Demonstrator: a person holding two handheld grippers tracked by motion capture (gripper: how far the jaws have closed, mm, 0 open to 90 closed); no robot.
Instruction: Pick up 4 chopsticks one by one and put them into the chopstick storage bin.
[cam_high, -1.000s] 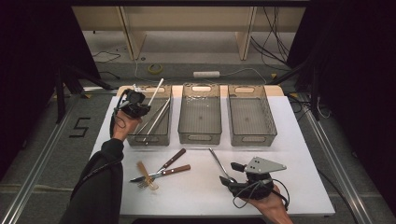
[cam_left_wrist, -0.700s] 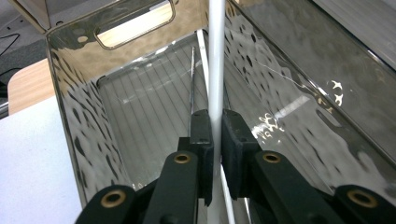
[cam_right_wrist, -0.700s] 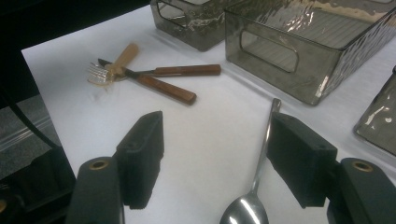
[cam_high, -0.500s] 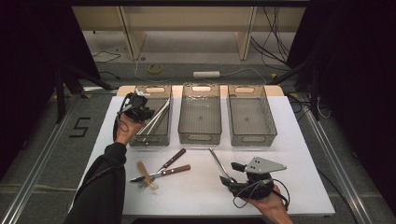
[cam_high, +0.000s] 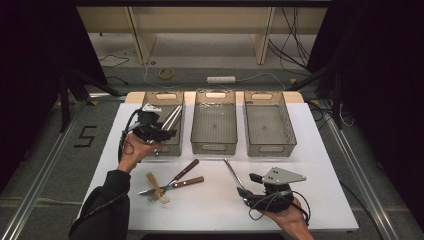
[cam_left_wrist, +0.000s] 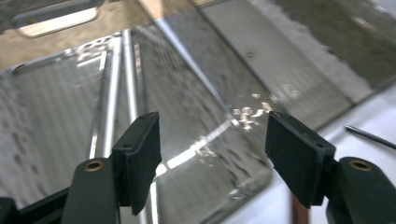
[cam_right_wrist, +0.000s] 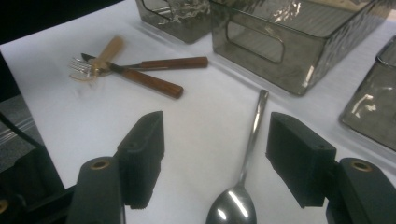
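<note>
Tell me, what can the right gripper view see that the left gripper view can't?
The right gripper view has a spoon lying on the white table between its open jaws, plus two wooden-handled pieces crossed with a pale-handled fork. The left gripper view looks down into the left bin, where long shiny metal pieces lie; the left gripper has just been opening its jaws, with nothing between them. Both views share smoky see-through bins, a bit of white table and a pair of open black jaws.
</note>
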